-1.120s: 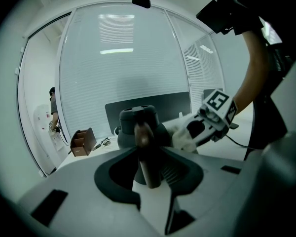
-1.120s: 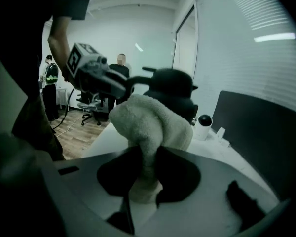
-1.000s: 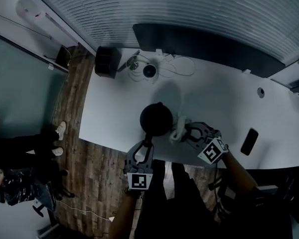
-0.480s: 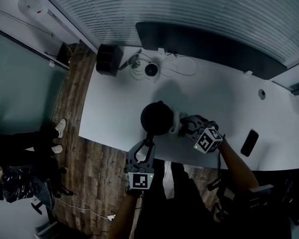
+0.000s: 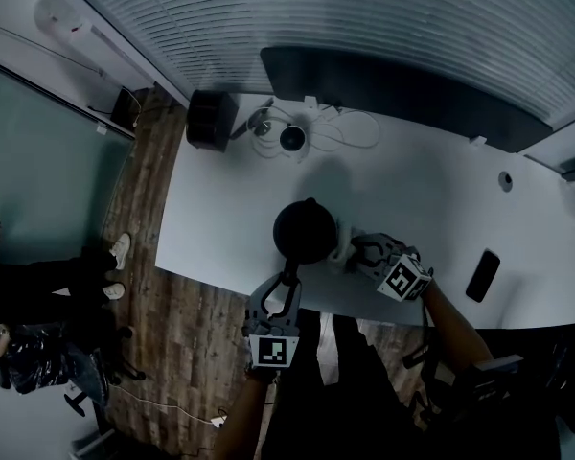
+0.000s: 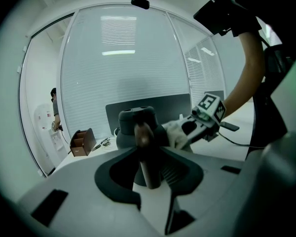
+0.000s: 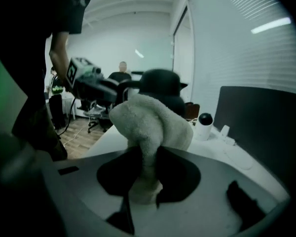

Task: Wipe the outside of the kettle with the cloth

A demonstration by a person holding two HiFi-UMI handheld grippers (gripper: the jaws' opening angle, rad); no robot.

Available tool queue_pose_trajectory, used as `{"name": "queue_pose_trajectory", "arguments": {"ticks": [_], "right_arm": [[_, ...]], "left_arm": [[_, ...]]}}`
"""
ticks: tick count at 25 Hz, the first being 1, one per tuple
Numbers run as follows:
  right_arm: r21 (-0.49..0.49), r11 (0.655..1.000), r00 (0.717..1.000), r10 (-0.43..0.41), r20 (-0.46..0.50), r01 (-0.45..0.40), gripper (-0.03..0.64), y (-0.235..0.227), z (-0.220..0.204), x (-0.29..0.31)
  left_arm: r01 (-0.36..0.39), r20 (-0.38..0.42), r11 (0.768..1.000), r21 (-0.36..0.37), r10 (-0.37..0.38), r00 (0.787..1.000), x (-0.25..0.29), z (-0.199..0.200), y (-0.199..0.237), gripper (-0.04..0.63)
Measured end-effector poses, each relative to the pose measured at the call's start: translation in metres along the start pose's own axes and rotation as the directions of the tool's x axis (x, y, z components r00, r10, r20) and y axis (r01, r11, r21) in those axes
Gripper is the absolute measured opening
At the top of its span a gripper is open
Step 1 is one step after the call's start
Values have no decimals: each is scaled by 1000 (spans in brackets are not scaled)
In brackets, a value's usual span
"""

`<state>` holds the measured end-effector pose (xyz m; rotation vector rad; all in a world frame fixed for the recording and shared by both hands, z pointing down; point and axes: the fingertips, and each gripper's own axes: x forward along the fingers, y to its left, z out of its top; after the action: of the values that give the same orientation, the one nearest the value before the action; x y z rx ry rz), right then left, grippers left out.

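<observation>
Your left gripper [image 5: 286,290] is clamped tight on the handle [image 6: 144,147], which steadies the black kettle [image 5: 304,230] near the front edge of the table [image 5: 220,228]. To its right, your right gripper [image 5: 367,254] pinches the bunched cloth [image 5: 343,247] and holds it against the kettle's side, ready for wiping.

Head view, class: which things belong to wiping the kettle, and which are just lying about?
In use: round black kettle; pale fluffy cloth; left gripper; right gripper.
Lying about: flat black phone; small white round device; looped white cable.
</observation>
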<state>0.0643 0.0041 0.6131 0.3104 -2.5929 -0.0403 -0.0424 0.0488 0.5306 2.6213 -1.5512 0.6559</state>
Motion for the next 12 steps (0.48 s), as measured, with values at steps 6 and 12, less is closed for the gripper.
{"name": "queue_pose_trajectory", "arguments": {"ticks": [6,12], "right_arm": [[-27,997,991,77,112,-75,95,-45,52,-28],[-28,991,985,134,109,-132,95,-41,53,-11]], "left_arm": [[10,-21,1000,27,-9,1000,-1,-2,5,120],[-1,-13,1000,31,1,1000,-3,-2,11,120]]}}
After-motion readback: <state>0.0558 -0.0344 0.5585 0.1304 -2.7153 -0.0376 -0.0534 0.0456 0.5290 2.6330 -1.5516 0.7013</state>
